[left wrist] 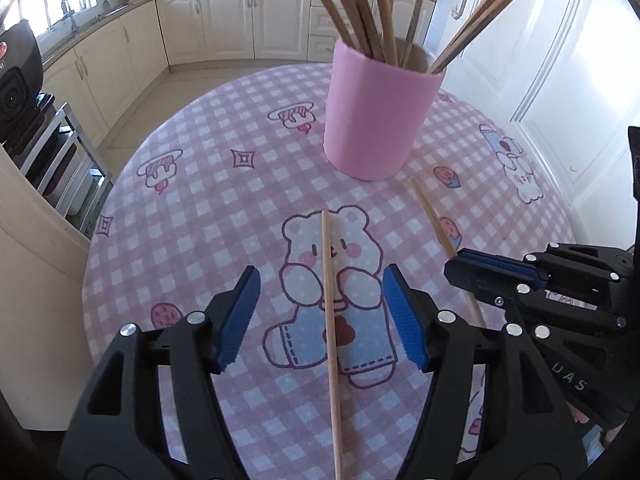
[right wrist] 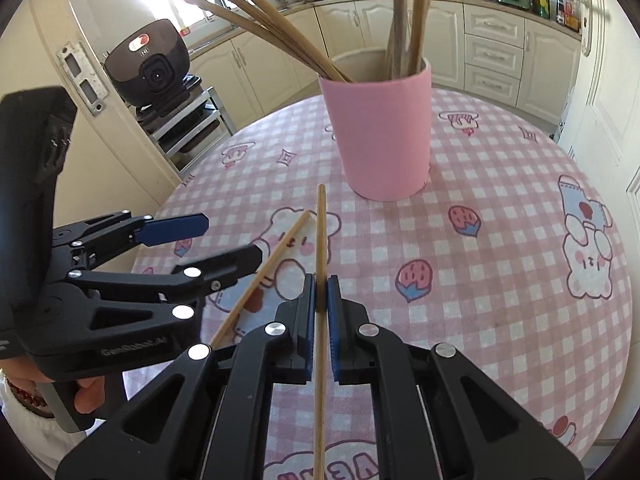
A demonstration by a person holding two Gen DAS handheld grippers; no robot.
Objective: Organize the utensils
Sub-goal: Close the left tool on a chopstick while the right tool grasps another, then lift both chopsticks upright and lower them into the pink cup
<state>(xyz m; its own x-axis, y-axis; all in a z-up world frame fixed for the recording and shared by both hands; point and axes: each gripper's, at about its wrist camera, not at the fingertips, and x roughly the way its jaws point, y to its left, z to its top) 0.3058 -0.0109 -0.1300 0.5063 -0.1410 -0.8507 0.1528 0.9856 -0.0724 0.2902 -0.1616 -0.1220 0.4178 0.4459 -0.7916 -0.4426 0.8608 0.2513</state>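
Your left gripper point(left wrist: 320, 312) stands with its blue pads spread wide, and a single chopstick point(left wrist: 331, 320) runs lengthwise through the gap without touching either pad. Whether that stick lies flat on the checked tablecloth point(left wrist: 200, 208) or is lifted at the near end, the views do not settle. From the right wrist view the same gripper point(right wrist: 228, 240) shows side-on at the left, angled down toward the table, with the loose chopstick point(right wrist: 260, 276) slanting past its lower finger.

Your right gripper point(right wrist: 320, 292) is pressed together on a second chopstick point(right wrist: 320, 232); the pads pinch it partway along its length, so its far end sticks out ahead toward the base of the pink cup point(right wrist: 380, 136) and its near end runs back under the camera. This gripper also tilts downward over the table.

The cup stands upright on the tablecloth beyond both grippers, holding a bundle of chopsticks point(right wrist: 280, 36) that fan outward from its mouth. Your left hand point(right wrist: 86, 394) wraps the grip of its tool at the lower left, with a beaded bracelet point(right wrist: 24, 398) at the wrist.
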